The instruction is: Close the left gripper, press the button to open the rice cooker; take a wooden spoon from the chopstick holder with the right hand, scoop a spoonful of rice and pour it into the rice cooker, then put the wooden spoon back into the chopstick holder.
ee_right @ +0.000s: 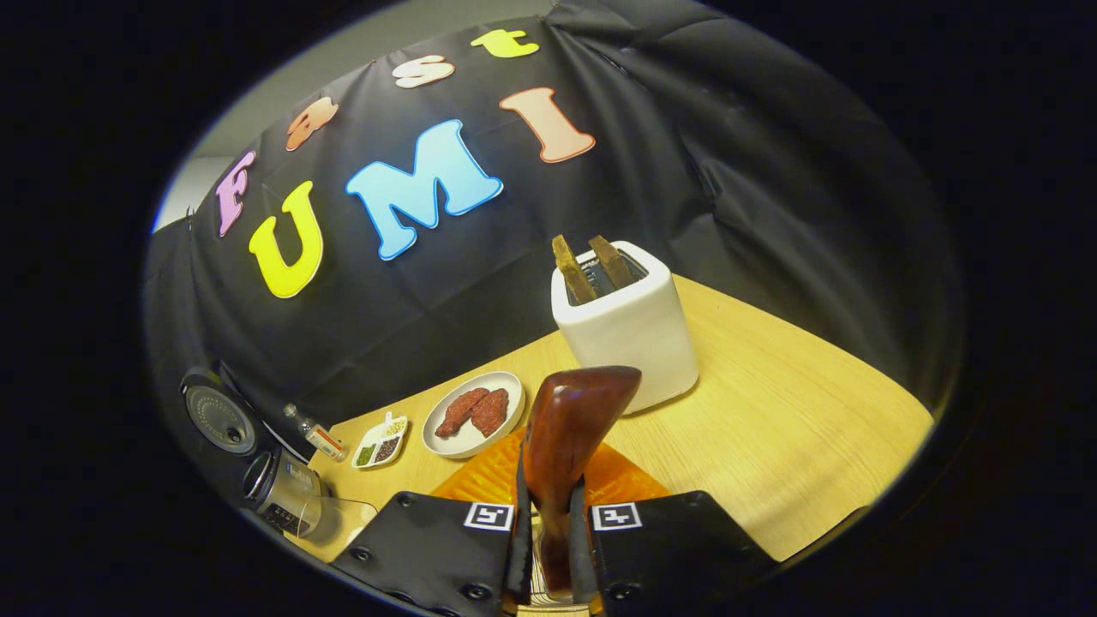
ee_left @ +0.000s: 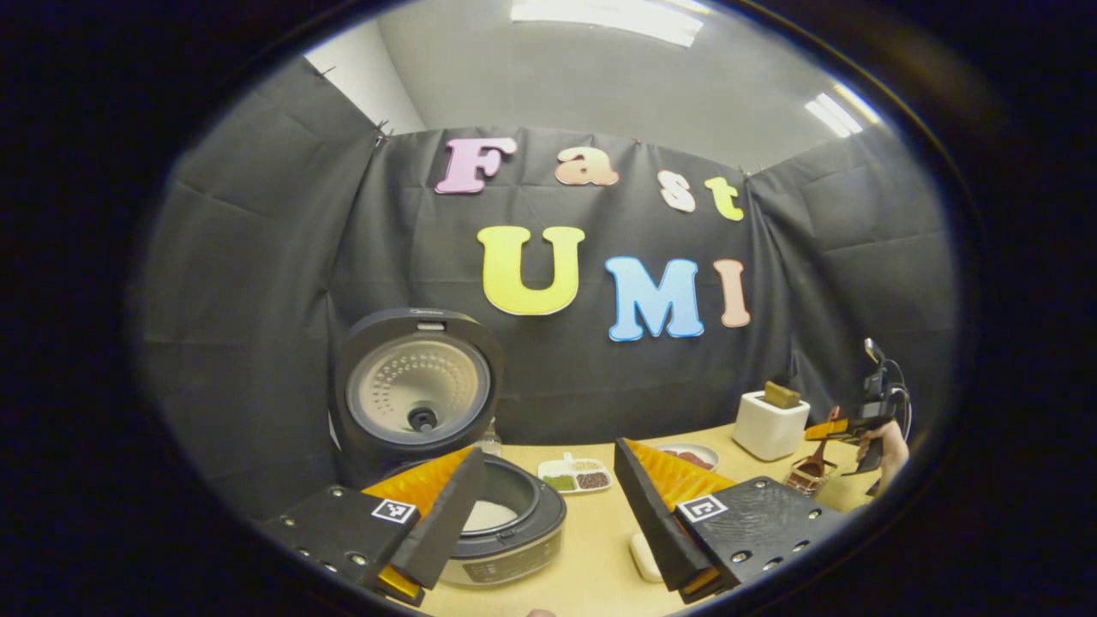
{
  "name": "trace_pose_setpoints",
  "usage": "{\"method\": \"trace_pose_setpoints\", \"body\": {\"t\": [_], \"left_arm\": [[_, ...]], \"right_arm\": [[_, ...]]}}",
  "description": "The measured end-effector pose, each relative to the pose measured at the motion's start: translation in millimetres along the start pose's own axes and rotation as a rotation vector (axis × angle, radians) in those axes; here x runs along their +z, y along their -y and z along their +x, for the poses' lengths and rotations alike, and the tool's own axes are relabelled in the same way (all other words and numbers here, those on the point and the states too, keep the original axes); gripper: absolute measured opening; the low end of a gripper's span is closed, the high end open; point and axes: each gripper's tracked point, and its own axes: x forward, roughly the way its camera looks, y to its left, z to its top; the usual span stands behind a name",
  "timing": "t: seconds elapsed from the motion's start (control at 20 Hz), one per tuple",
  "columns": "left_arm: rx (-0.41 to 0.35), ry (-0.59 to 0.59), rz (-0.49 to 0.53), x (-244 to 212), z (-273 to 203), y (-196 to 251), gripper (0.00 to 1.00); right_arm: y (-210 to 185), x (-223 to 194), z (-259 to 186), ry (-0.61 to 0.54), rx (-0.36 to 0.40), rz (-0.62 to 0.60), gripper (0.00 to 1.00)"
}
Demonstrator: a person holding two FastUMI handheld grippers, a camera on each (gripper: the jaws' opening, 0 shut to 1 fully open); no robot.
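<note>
The rice cooker (ee_left: pixel 506 536) stands open, its lid (ee_left: pixel 416 390) raised, with white rice (ee_left: pixel 490 514) in the pot. My left gripper (ee_left: pixel 548 514) is open wide just in front of it, holding nothing. At the far right, my right gripper (ee_left: pixel 844 428) holds the wooden spoon (ee_left: pixel 824 446) upright, its lower end in the glass chopstick holder (ee_left: pixel 810 476). In the right gripper view, my right gripper (ee_right: pixel 548 506) is shut on the dark wooden spoon (ee_right: pixel 570 428), whose broad end rises above the fingers. The cooker (ee_right: pixel 274 488) lies far to the left.
A white toaster (ee_right: pixel 630 330) with two slices stands behind the spoon. A plate of meat (ee_right: pixel 510 390), a small divided dish (ee_right: pixel 380 441) and a little bottle (ee_right: pixel 313 435) sit along the back of the wooden table (ee_right: pixel 771 411). A small white object (ee_left: pixel 643 557) lies near my left gripper.
</note>
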Motion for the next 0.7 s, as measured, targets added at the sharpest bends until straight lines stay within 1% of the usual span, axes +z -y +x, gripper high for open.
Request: {"method": "trace_pose_setpoints", "body": {"t": [0.15,0.25,0.4,0.55,0.7], "left_arm": [[-0.016,0.004,0.010,-4.2,0.8,5.3,0.94],[-0.003,0.011,0.021,-7.6,0.1,2.6,0.94],[-0.028,-0.008,-0.044,-25.6,-1.9,9.0,0.94],[-0.027,-0.037,-0.093,-48.1,-1.6,3.7,0.94],[-0.043,-0.074,-0.152,-71.5,-1.9,6.3,0.94]], "right_arm": [[-8.8,18.9,-13.1,0.051,-0.011,-0.019,0.19],[-13.3,35.7,-23.4,0.098,-0.025,-0.036,0.19],[-26.9,58.4,-39.6,0.161,-0.041,-0.075,0.19],[-54.2,76.0,-55.3,0.210,-0.020,-0.119,0.19],[-91.2,84.9,-67.3,0.238,0.036,-0.143,0.19]]}}
